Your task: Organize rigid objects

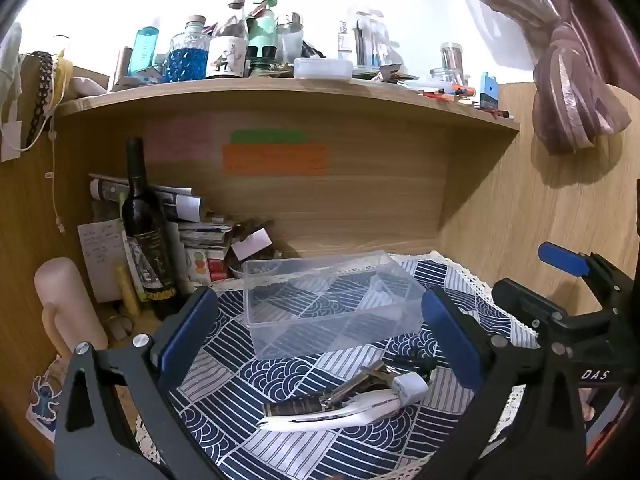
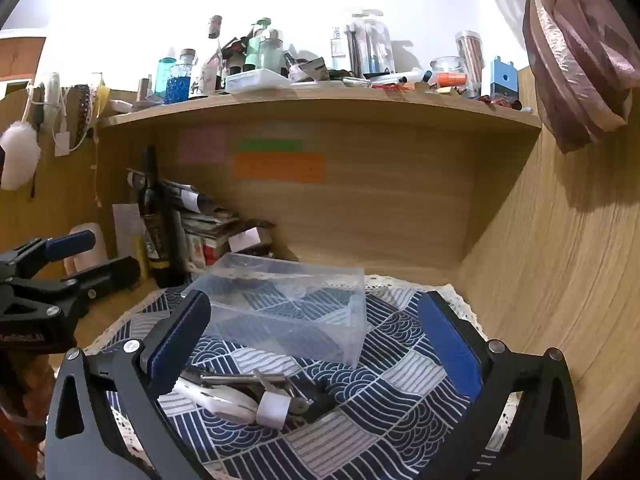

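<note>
We've got both grippers spread wide, holding nothing: left gripper point(image 1: 320, 328), right gripper point(image 2: 316, 340). Corkscrew point(image 1: 344, 404) lies on patterned cloth point(image 1: 248, 368), just near-side of clear plastic box point(image 1: 332, 300).

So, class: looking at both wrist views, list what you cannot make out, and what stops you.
- Sticky notes: writing too blurred, both views.
- Metal tools: partly behind the right hand-held gripper finger, right view.
- Clear box: contents unclear through glare.
- Wine bottle label: too small.
</note>
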Available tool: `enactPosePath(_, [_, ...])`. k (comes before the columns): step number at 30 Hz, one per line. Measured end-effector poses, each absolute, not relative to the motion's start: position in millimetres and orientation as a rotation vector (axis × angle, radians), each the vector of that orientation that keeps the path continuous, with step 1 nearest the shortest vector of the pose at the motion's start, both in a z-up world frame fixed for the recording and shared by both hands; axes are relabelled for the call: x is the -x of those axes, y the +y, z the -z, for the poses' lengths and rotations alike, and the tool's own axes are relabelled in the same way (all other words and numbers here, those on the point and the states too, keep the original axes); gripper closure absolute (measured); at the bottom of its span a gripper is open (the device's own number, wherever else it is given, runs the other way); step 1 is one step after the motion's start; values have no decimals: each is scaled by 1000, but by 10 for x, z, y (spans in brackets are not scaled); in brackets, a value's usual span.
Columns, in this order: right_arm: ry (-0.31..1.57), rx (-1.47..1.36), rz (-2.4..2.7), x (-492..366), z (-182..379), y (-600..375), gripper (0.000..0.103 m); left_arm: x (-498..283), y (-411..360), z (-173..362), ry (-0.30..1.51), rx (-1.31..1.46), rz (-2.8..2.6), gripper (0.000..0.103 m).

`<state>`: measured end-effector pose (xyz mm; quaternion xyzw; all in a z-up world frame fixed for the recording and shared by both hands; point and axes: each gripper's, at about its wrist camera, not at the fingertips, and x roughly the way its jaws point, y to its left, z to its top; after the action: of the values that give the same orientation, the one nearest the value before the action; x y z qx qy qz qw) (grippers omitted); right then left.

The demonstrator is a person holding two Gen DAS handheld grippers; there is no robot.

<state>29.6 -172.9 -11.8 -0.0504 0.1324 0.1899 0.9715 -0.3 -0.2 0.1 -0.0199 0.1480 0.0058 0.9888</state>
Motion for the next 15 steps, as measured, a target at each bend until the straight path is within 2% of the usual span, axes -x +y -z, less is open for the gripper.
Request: enactPosePath(15, [291, 86, -389, -347, 71, -1748, 0, -5, -26, -44, 309, 37, -1, 0])
